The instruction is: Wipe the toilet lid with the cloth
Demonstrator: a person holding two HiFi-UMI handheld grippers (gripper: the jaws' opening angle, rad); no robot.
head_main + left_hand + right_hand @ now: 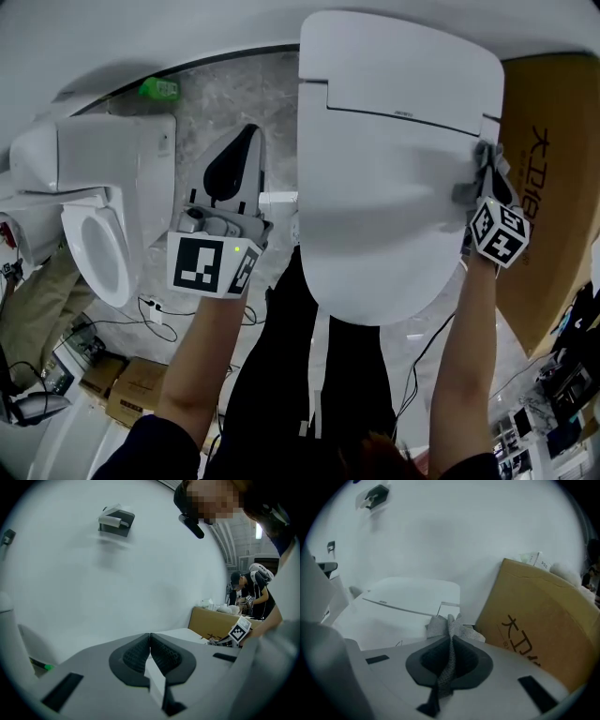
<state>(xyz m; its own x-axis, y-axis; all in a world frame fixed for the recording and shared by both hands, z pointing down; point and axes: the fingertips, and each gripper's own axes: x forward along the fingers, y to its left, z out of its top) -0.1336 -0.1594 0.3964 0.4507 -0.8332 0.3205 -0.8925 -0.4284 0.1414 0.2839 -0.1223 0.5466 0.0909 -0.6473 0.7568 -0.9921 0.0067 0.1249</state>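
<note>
The fingers of the right gripper are clenched on a grey cloth, a fold of which runs down between the two pads. In the head view the cloth sits at the right edge of the closed white toilet lid, just beside a brown cardboard box. The left gripper has its fingers pressed together with nothing between them. It is held to the lid's left, apart from it, between this toilet and a second toilet, and points toward a plain white wall.
</note>
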